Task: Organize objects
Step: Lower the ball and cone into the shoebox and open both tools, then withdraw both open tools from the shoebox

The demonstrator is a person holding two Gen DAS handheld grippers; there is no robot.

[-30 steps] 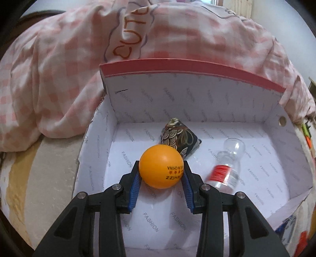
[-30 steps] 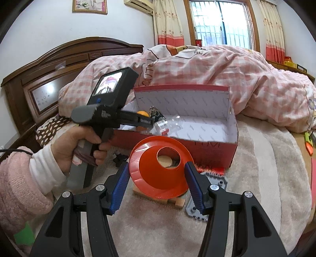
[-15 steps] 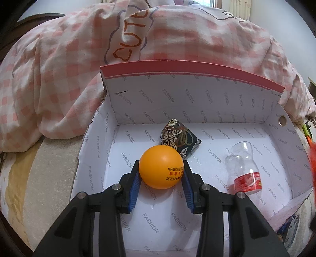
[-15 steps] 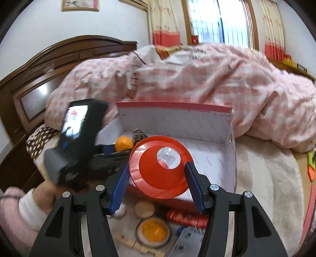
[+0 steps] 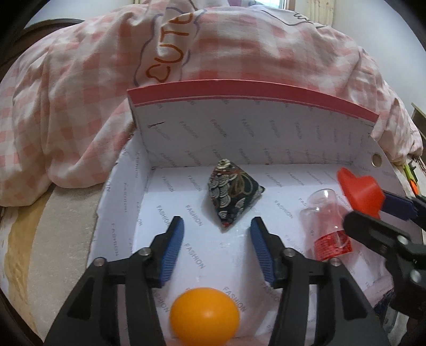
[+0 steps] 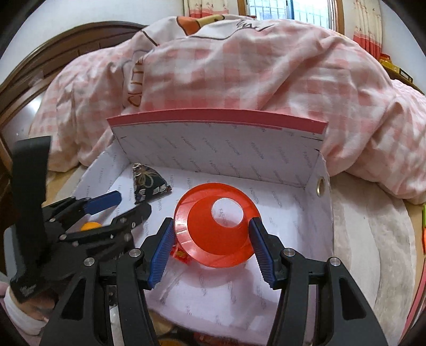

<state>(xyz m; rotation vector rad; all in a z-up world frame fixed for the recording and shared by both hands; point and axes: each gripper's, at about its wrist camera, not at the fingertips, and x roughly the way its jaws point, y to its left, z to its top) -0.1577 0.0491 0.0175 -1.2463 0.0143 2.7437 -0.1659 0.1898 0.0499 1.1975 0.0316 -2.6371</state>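
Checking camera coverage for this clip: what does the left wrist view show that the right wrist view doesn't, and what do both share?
Only the left wrist view shows the clear bottle lying in the box and the orange ball whole. Only the right wrist view shows the funnel's open mouth, the window and the headboard. Both show the box, the patterned pouch, the red funnel and the pink checked quilt.

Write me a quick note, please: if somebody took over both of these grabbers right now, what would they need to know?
Left gripper: jaws have just been opening, nothing between them; the orange ball lies loose in the box below it.
Right gripper: clamped on the red funnel, held over the box.
Already in the box: patterned pouch, clear bottle, ball.
Left: release the funnel into the box, then collect the items outside its near wall, too hidden to name.
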